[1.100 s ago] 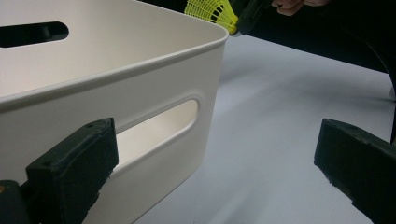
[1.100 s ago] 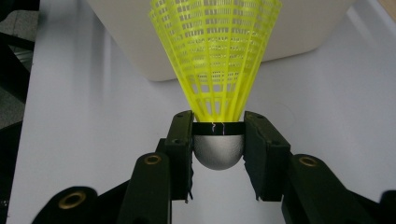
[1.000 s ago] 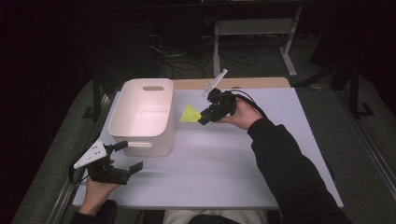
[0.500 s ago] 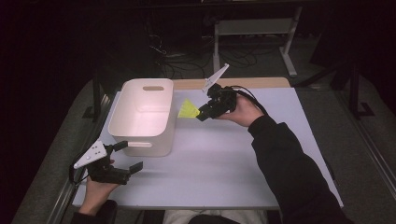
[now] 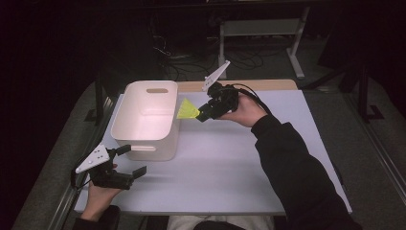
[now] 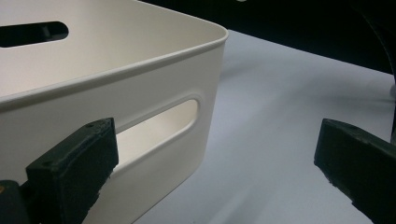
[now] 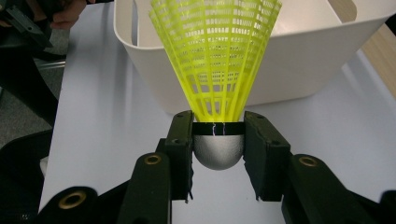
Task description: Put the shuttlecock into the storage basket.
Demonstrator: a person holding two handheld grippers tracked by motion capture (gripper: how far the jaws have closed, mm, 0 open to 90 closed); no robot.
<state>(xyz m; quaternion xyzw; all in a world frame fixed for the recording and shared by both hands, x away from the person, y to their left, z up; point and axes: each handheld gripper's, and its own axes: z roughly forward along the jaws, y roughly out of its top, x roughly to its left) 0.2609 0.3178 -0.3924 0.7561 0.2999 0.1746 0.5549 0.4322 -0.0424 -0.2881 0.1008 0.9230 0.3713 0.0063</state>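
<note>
Shuttlecock (image 7: pixel 215 70) in yellow plastic sits clamped in your right tool (image 7: pixel 218 140), whose two black jaws are closed on the silver rounded cork base while the netted skirt fans out ahead of them. From the high view, you hold that right tool (image 5: pixel 207 111) lifted above the counter (image 5: pixel 230 163), with the shuttlecock (image 5: pixel 187 109) pointing its skirt toward the white bin (image 5: pixel 143 120) and hanging just beside the bin's right rim, near its far corner. The bin (image 7: pixel 299 70) stands upright on the left part of the counter, open at the top, and nothing can be seen lying inside it. Your left tool (image 5: pixel 128 162) rests low at the near left corner of the counter, just in front of the bin's near wall, with your left hand (image 5: pixel 103 194) under it. In the left gripper view its jaws stand wide apart, with nothing between them; one jaw lies close to the bin (image 6: pixel 140 93) near its slotted handle, the other over bare counter (image 6: pixel 280 116).
</note>
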